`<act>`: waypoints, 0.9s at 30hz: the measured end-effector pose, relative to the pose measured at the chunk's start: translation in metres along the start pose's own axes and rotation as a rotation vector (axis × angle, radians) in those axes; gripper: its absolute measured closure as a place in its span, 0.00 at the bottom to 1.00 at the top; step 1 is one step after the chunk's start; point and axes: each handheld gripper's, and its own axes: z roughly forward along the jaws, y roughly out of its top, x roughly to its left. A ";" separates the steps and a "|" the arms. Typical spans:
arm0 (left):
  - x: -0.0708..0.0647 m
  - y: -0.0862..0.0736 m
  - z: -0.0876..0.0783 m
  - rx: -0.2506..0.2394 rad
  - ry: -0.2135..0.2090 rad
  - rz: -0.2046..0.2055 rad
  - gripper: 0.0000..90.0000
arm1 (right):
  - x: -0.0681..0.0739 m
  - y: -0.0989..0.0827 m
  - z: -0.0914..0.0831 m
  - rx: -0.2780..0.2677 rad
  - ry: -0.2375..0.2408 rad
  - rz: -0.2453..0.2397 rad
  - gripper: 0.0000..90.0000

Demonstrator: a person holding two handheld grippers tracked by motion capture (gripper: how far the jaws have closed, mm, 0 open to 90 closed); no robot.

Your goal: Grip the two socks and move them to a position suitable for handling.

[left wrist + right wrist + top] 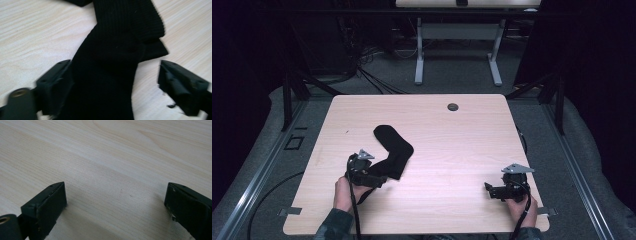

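A black sock (393,148) lies bent on the left half of the counter (452,145). The left tool (110,85) stands wide apart astride its near end, gripping nothing. The right tool (115,205), equally spread and empty, sits well apart over bare wood; a dark round grommet (453,106) lies near the far edge.

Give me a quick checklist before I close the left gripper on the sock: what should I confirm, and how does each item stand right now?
1. Left gripper open: ok, jaws stand wide apart.
2. Sock between its jaws: ok, the black fabric runs through the gap, closer to one jaw.
3. Sock lying flat: not ok, one end is folded over itself in the left gripper view.
4. Right gripper out of the way: ok, open over bare table, apart from the sock.
5. Jaws low enough to catch fabric: cannot tell from these views.
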 end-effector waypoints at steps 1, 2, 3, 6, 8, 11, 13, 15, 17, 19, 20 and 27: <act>0.000 0.000 0.002 0.003 0.002 0.002 0.18 | 0.000 0.000 0.000 0.000 0.000 0.000 0.04; 0.000 0.000 0.002 0.007 -0.007 -0.001 0.20 | 0.000 0.000 0.000 0.000 0.000 0.000 0.04; 0.000 0.000 0.003 0.015 0.013 0.000 0.25 | 0.000 0.000 0.000 0.000 0.000 0.000 0.04; 0.001 -0.001 0.005 0.028 0.033 -0.001 0.34 | 0.000 0.000 0.000 0.000 0.000 0.000 0.04; 0.000 -0.002 0.008 0.041 0.050 0.004 0.38 | 0.000 0.000 0.000 -0.001 0.000 0.000 0.04; -0.001 -0.002 0.009 0.041 0.064 0.012 0.42 | 0.000 0.000 0.000 -0.001 0.000 0.001 0.04; 0.000 -0.003 0.008 0.039 0.069 0.007 0.44 | 0.000 0.000 0.000 0.003 -0.002 -0.003 0.04; 0.001 -0.003 0.008 0.034 0.082 0.001 0.49 | 0.000 0.000 0.000 0.001 0.002 -0.001 0.04; 0.004 -0.003 0.007 0.033 0.090 -0.009 0.56 | 0.000 0.000 0.000 0.001 0.002 -0.001 0.04; 0.006 -0.003 0.006 0.028 0.097 -0.026 0.66 | 0.000 0.000 0.000 0.003 0.001 -0.003 0.04; 0.007 -0.004 0.005 0.026 0.100 -0.033 0.69 | 0.000 0.000 0.000 0.004 0.002 -0.004 0.04; 0.010 -0.006 0.003 0.024 0.110 -0.034 0.84 | 0.000 0.000 0.000 0.002 0.002 -0.002 0.04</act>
